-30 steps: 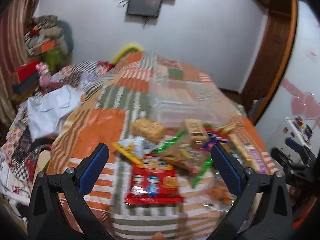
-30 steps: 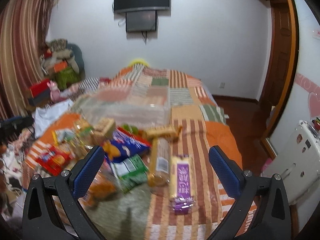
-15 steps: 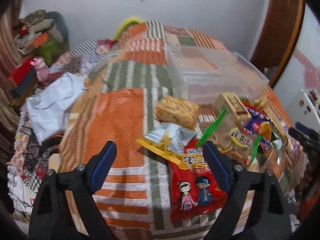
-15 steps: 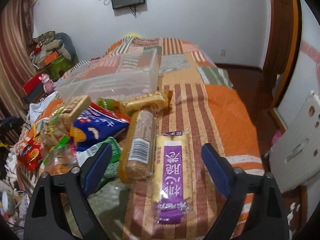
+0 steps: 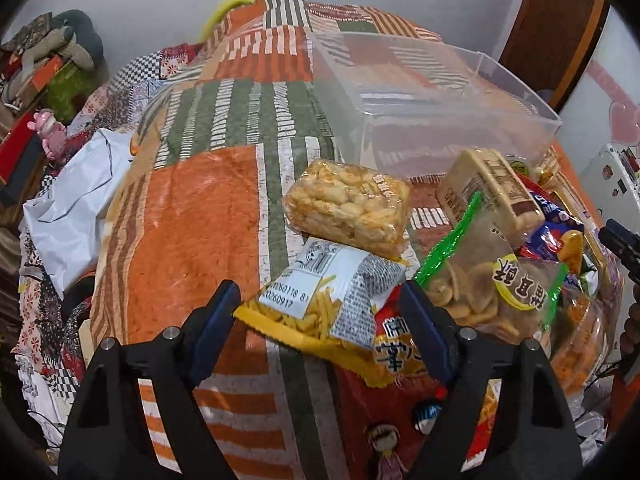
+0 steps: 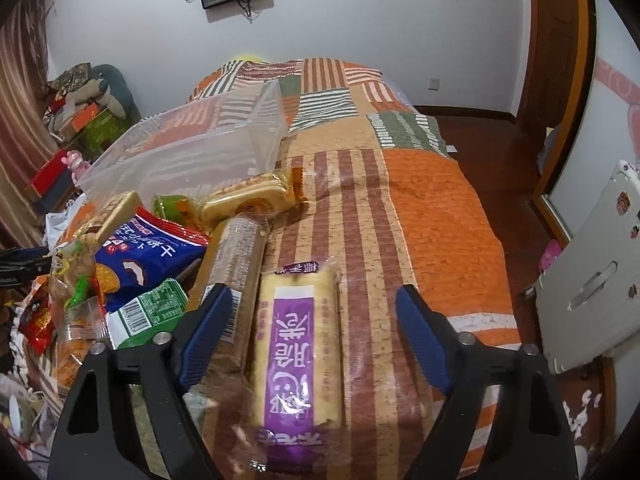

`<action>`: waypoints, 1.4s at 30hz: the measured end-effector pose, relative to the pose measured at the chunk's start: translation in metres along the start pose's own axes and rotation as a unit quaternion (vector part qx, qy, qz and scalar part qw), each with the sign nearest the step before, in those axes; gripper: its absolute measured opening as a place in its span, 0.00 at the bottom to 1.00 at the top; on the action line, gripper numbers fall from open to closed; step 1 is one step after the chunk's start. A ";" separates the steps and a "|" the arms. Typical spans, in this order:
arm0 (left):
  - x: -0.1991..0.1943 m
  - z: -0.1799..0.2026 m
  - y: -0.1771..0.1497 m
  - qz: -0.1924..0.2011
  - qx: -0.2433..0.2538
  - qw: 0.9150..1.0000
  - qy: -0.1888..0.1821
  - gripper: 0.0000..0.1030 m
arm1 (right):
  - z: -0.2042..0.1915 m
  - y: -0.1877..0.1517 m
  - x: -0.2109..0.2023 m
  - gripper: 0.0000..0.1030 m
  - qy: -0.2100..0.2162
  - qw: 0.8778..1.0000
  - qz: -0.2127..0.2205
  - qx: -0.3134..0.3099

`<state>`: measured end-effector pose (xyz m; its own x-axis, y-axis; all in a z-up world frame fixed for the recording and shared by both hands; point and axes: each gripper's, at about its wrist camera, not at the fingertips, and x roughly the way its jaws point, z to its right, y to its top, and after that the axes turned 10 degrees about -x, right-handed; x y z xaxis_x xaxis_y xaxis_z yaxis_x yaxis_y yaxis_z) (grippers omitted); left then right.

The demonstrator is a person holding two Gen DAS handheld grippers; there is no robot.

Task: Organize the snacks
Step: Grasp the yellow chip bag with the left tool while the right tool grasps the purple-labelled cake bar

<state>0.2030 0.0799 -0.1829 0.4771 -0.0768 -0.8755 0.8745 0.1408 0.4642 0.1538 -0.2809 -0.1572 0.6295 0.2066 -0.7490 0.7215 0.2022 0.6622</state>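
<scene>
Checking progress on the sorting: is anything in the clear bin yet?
No, the clear bin shows only the quilt pattern through its walls, and the snacks lie outside in front of it.

Fries bag (image 5: 320,300): white back panel printed "0260118 81" over "0260917", with a barcode above.
Chips bag (image 5: 476,280): round yellow label with dark Chinese characters, seen turned.
Red bag (image 5: 396,356): large yellow Chinese characters, partly covered.
Purple-label pack (image 6: 298,364): white Chinese characters, upside down.
Blue bag (image 6: 140,252): white Chinese characters, upside down.
Green pack (image 6: 150,314): barcode; small print unreadable.
</scene>
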 end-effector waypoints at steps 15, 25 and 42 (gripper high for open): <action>0.038 0.002 0.010 -0.037 0.010 0.999 0.010 0.77 | -0.001 -0.004 0.009 0.65 0.000 0.999 -0.033 -0.024; 0.030 0.002 0.007 -0.025 0.005 1.000 0.009 0.65 | -0.014 -0.005 0.025 0.45 0.004 0.996 -0.058 -0.072; -0.019 0.004 -0.005 0.021 0.010 1.000 -0.007 0.46 | -0.005 0.004 0.001 0.42 0.035 0.999 -0.013 -0.020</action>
<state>0.1898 0.0770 -0.1684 0.5136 -0.0842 -0.8539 0.8556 0.1249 0.5023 0.1556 -0.2748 -0.1553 0.5880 0.2676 -0.7633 0.7242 0.2463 0.6441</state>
